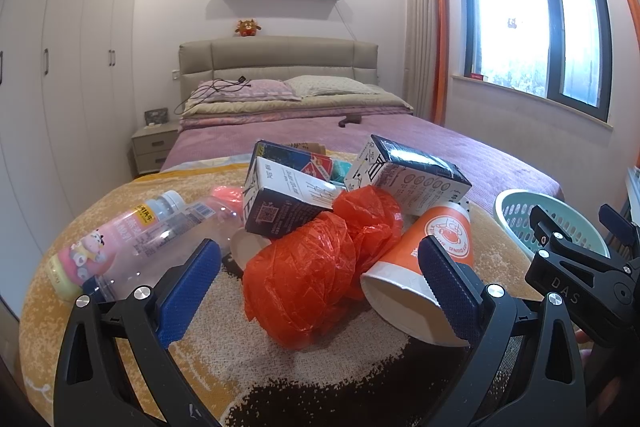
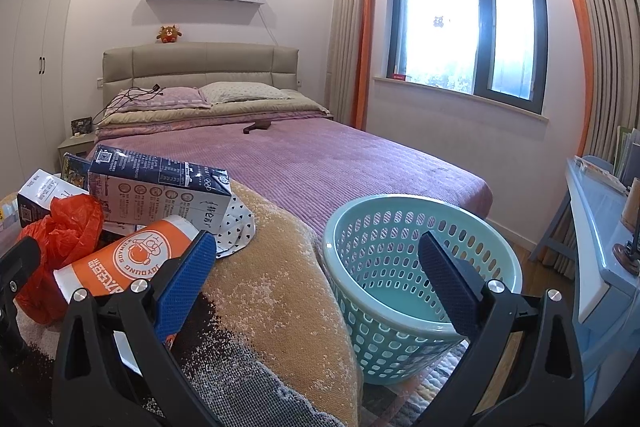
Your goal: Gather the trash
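1. In the left wrist view, I see my left hand-held gripper [image 1: 320,267] with its blue pads wide apart and holding nothing. Between them lies the crumpled orange plastic bag [image 1: 308,267] on the yellow patterned blanket [image 1: 208,359] of the bed. An orange paper cup [image 1: 424,267] lies on its side touching the bag, two dark-blue-and-white cartons [image 1: 408,175] lean behind, and a clear plastic bottle [image 1: 132,243] lies at the left.

2. In the right wrist view, my right hand-held gripper [image 2: 316,267] is also spread apart and empty. The pale green perforated plastic basket [image 2: 420,267] stands on the floor just beside the bed, partly between the pads.
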### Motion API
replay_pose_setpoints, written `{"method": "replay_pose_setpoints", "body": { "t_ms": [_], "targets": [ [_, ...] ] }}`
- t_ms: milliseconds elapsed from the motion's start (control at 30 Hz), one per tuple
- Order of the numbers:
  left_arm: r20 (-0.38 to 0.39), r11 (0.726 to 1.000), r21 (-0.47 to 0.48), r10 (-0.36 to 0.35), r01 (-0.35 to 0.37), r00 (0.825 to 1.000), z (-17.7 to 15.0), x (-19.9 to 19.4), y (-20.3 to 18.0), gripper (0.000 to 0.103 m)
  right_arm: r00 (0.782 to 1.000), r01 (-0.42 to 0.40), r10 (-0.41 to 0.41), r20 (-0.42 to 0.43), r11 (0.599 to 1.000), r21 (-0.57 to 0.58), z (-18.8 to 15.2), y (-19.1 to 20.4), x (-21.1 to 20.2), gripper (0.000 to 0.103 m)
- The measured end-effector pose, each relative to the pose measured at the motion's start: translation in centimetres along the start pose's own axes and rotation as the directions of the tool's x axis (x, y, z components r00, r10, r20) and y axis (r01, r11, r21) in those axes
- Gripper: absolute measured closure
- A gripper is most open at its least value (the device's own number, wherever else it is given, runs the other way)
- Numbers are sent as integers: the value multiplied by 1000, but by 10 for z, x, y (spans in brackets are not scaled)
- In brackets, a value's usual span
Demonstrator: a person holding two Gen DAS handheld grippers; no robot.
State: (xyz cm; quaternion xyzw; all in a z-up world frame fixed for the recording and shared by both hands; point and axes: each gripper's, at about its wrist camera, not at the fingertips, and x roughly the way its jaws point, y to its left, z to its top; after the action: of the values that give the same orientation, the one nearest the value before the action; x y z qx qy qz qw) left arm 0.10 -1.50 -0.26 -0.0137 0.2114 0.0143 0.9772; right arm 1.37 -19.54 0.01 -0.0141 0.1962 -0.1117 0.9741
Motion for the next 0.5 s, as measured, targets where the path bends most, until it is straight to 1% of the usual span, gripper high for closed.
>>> {"method": "replay_pose_setpoints", "body": {
  "t_ms": [167, 267, 367, 467, 500],
  "targets": [
    [0, 1000, 0, 0, 0, 1000, 0, 0, 0, 7, 1000, -5, 5, -2, 1000, 0, 0, 0, 1, 7],
    [-7, 1000, -11, -7, 7, 1000, 1, 1, 3, 7, 999, -35, 35, -15, 999, 7, 0, -4, 3, 7],
    [-55, 998, -38, -44, 42, 998, 2, 5, 10, 7, 993, -102, 103, -51, 995, 9, 5, -6, 6, 7],
    [-125, 993, -82, -96, 86, 987, 3, 9, 22, 8, 984, -169, 169, -63, 986, 6, 11, -5, 0, 7],
    [-155, 991, -89, -113, 100, 981, 6, 12, 25, 8, 980, -185, 184, -70, 983, -6, 12, -3, -1, 8]
  ]
}}
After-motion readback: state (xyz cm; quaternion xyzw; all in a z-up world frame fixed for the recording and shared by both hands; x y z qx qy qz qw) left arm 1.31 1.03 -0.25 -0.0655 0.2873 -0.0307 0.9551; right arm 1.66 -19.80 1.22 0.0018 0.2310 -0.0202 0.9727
